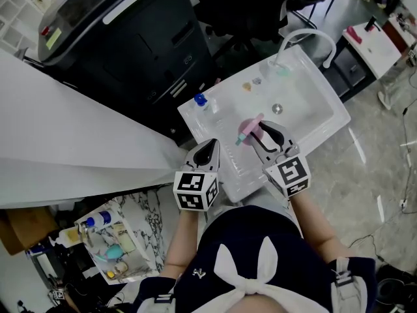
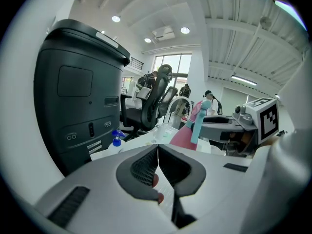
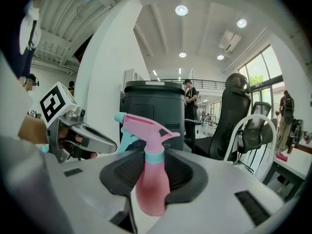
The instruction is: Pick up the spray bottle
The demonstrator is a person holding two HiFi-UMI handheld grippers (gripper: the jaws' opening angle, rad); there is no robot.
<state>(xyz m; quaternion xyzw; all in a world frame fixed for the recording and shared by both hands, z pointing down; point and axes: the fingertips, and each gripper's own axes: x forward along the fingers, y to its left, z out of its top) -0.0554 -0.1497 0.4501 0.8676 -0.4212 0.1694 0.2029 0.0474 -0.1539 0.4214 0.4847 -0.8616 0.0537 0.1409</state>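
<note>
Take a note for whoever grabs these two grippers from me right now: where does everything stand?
Left gripper: jaws together, empty, held by the near edge of the white sink.
Right gripper: shut on the pink spray bottle below its teal collar, with the bottle upright.
The bottle is over the sink and looks lifted off it. Its base is hidden, so check.
Done: the grasp is made. Left: bring the bottle clear of the sink with a firm grip.
A blue-capped bottle stands at the sink's left corner in the head view, apart from both grippers.
</note>
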